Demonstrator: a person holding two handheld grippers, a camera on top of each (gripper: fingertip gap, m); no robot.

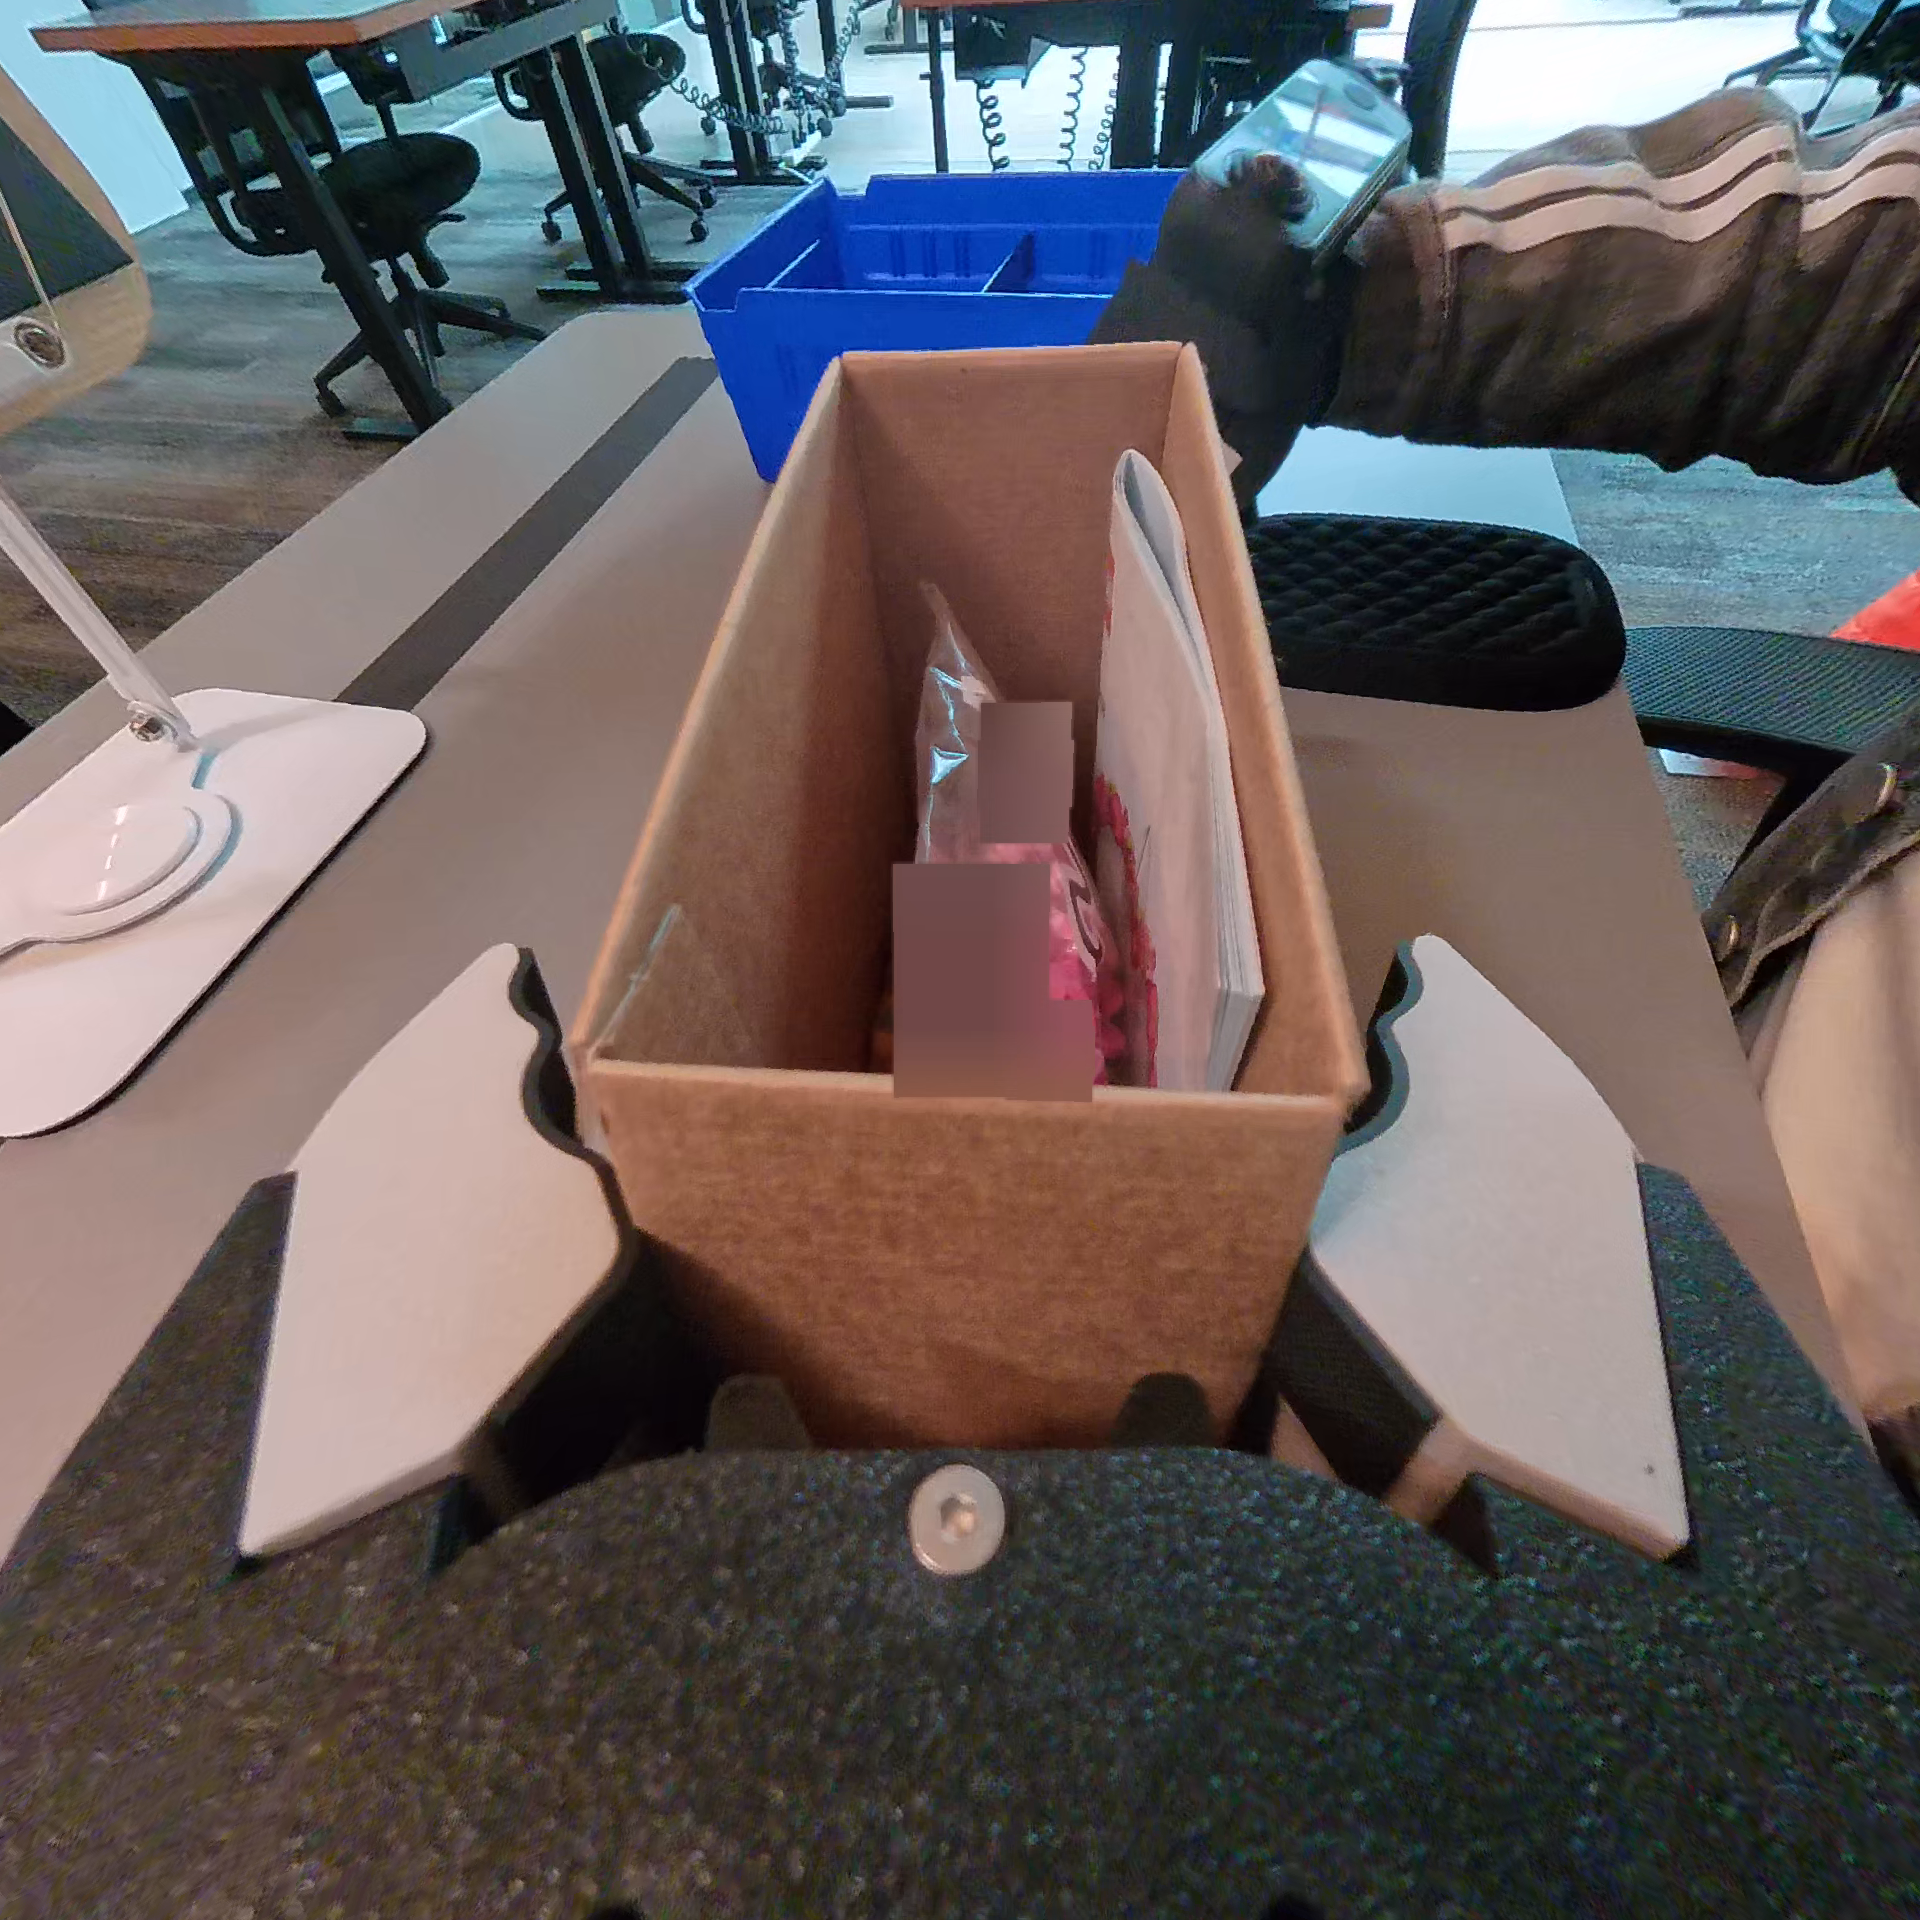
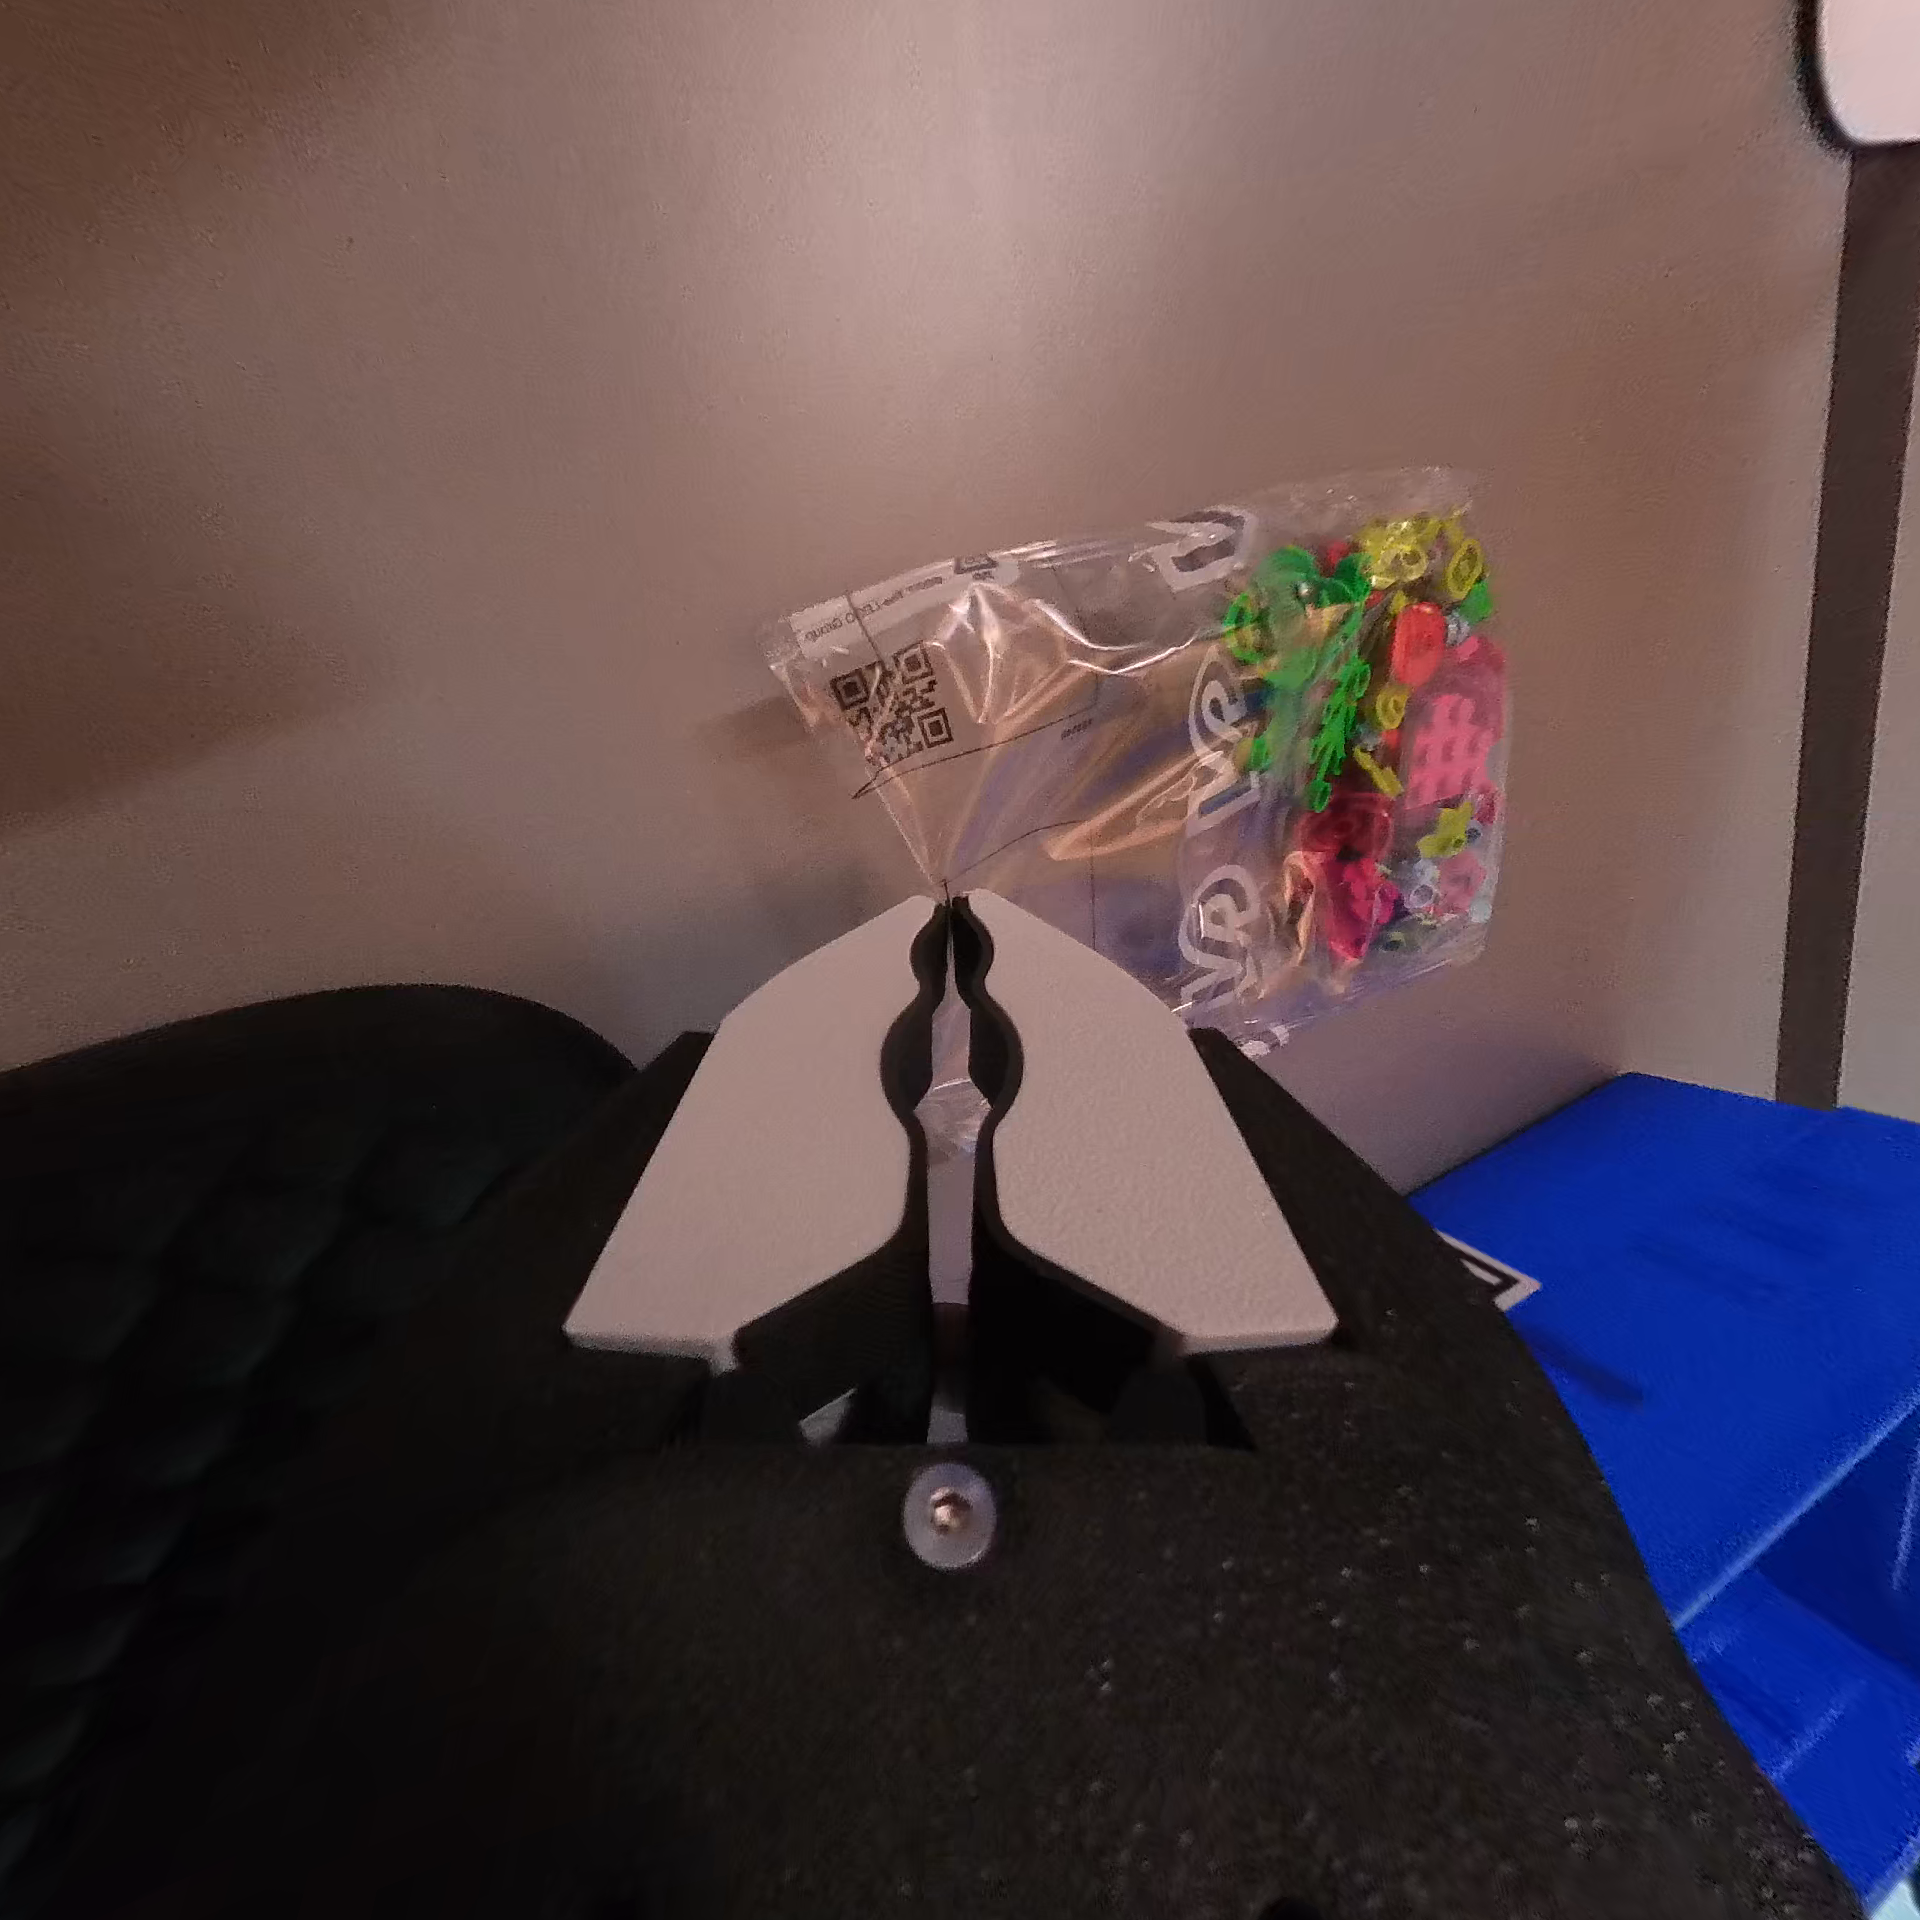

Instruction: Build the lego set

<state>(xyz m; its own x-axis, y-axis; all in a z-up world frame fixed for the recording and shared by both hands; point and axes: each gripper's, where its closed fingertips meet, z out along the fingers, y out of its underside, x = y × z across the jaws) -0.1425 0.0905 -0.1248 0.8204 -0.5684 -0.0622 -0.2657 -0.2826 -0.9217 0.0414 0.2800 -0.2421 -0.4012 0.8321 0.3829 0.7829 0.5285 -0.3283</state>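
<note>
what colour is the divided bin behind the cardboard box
Blue. The divided bin shows best in the left wrist view, just beyond the cardboard box.

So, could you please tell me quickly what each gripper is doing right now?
Left gripper: jaws spread wide around the near end of the open cardboard box, apparently gripping it.
Right gripper: closed on a corner of the clear bag of lego pieces.

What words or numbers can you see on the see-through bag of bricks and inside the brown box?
Clear plastic bag of coloured bricks, pinched in the right gripper: black square code, tiny print and big white letters, seen from behind and crumpled; I don't copy writing.
White paper booklet in the brown cardboard box: no words readable.
Clear bag of pink bricks beside it: print hidden.
</note>
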